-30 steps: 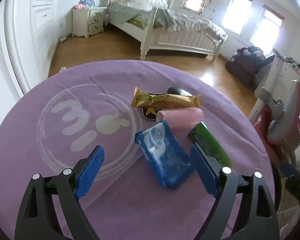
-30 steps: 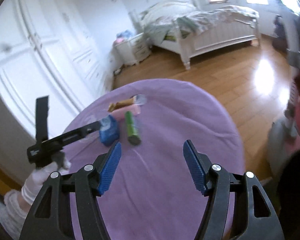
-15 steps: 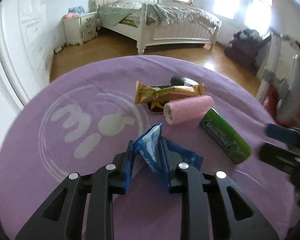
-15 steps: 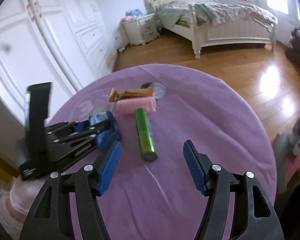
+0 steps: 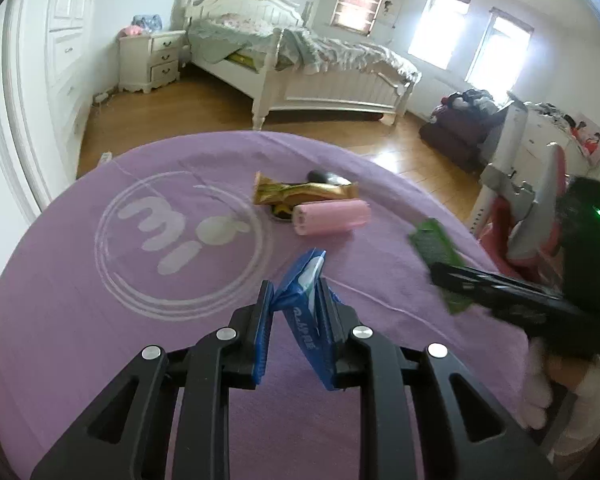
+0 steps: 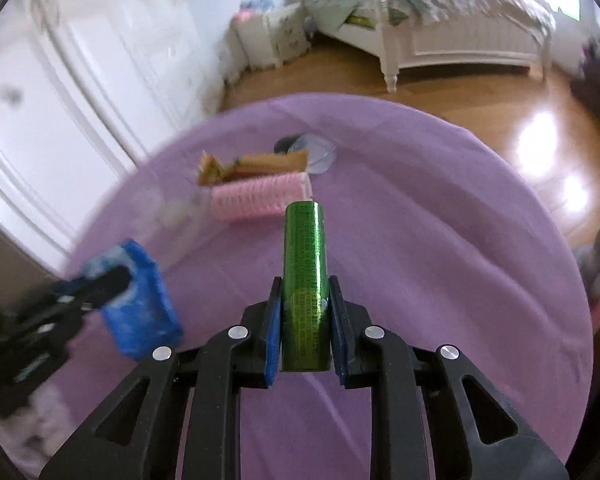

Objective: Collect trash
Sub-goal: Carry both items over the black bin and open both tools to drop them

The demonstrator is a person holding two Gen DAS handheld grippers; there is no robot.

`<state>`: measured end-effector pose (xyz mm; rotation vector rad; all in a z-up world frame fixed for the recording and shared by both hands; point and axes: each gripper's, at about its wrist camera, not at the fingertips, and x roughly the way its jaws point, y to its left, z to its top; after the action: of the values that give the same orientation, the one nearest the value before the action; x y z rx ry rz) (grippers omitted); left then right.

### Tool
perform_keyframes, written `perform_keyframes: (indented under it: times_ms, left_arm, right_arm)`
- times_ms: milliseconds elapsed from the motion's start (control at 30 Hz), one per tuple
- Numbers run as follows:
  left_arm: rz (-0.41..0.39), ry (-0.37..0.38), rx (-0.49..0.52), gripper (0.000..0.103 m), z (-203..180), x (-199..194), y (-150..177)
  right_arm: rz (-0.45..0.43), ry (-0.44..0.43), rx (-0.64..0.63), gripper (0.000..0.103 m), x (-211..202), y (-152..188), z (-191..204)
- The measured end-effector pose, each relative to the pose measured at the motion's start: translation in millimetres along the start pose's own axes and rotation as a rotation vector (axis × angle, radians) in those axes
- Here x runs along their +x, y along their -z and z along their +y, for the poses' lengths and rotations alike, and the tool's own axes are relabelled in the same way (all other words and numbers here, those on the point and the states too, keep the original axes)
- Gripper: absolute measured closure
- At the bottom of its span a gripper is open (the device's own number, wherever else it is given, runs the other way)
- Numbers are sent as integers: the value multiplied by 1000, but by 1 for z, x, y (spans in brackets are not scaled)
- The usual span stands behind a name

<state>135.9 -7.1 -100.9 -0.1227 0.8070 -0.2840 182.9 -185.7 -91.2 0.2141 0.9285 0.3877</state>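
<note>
From the left wrist: the left gripper (image 5: pixel 296 312) is squeezed tight on the blue pack (image 5: pixel 300 300). The pack is folded up between the pads and sticks out forward and up. It looks lifted off the purple worktop (image 5: pixel 100 320), but I cannot be sure. Ahead lie the gold wrapper (image 5: pixel 304 192) and the pink roller (image 5: pixel 332 216), side by side, both lying left to right. A dark thing (image 5: pixel 324 177) sits just behind them. The right gripper (image 5: pixel 500 296) is off to the right with the green pack (image 5: pixel 432 244). The near part of the worktop has open room.

From the right wrist: the right gripper (image 6: pixel 305 312) is closed on the green pack (image 6: pixel 304 264). The pack points straight ahead, its far end near the pink roller (image 6: pixel 260 198). The blue pack (image 6: pixel 140 308) is at the left. No bin shows, so I think both packs must be carried off the worktop (image 6: pixel 440 260).
</note>
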Motion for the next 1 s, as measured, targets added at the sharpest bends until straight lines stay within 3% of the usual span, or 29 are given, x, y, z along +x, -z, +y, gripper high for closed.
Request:
perform_keyframes:
  times_ms: [67,300,533,867,1000]
  left_arm:
    - [-19,16,17,82,-12,-7,1]
    - [-69,100,49,82,-66,-17,5]
    - [-74,209,81,82,-129,-15,14]
    - [1,460,237,82,-253,7,9]
    - [47,510,295,82,-302,23,14]
  right_arm:
    - [-65,-72,75,82,-36,14,-18]
    - [-253,-132,300,82,-131,76,-75]
    - [-347,-78,418,82,-194,121,-126]
    - [-473,-7,539,82,-254,160,-193]
    - [-516,62,586,82,-278,178,-223]
